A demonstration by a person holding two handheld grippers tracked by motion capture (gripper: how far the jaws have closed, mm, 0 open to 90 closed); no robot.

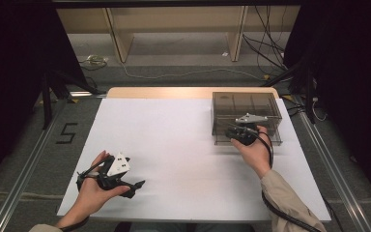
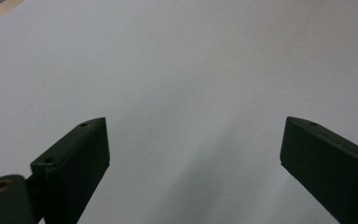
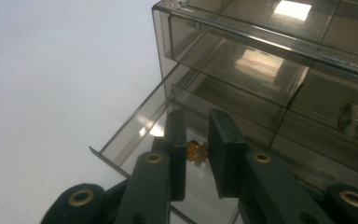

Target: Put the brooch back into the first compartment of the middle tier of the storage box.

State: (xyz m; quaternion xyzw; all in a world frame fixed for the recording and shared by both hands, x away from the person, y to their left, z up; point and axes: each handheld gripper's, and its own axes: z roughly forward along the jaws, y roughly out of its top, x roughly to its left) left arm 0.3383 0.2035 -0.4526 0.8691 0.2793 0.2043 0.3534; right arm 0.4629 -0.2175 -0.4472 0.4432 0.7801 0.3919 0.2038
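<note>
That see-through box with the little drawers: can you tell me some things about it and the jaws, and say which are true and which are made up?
1. The drawer box stands on the white table. True.
2. The right gripper has a small amber knob between its jaws. True.
3. The left gripper holds a red ball. False: nothing is between its jaws, which stand wide apart.
4. All the drawers are fully shut. False: in the right gripper view the lower left drawer sticks out.
</note>
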